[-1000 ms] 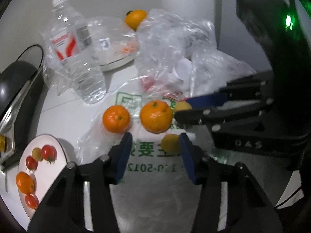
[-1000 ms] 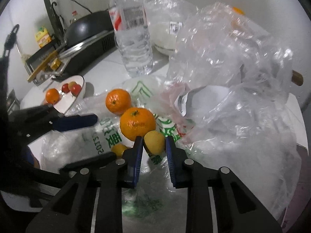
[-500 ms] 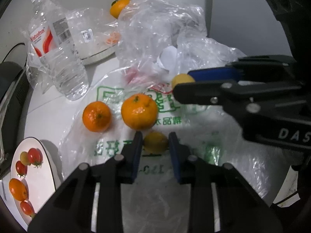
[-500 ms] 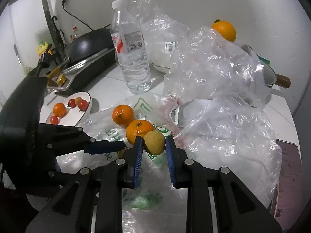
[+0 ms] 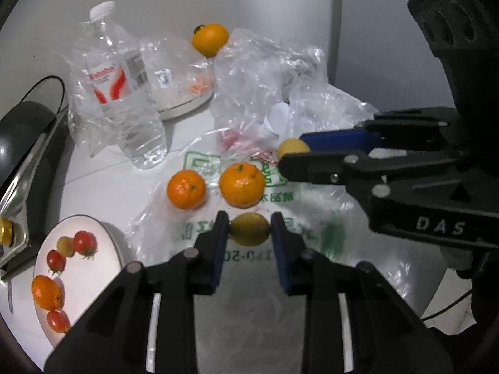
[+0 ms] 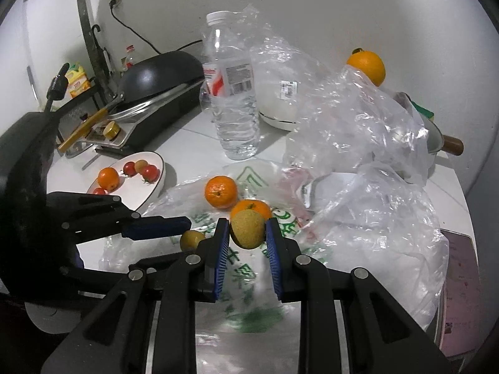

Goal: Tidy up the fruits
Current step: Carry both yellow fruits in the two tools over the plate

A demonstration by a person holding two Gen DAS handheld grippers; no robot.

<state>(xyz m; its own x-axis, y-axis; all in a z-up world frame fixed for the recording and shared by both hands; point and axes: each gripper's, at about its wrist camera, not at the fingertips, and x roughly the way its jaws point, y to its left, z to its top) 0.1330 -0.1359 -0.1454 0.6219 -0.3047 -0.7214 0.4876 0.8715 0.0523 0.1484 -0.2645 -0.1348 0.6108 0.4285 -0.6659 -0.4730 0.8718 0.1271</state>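
Left wrist view: the left gripper (image 5: 250, 229) is clamped on a small yellow fruit (image 5: 249, 229) just above the printed bag (image 5: 312, 212), with two oranges (image 5: 241, 184) lying on the bag just beyond it and a white plate (image 5: 90, 268) of tomatoes and an orange to the left. In the right wrist view the right gripper (image 6: 247, 230) pinches a second yellow fruit (image 6: 248, 229), held clear above the bag. A water bottle (image 6: 232, 99) stands behind, beside crumpled clear plastic (image 6: 358, 131).
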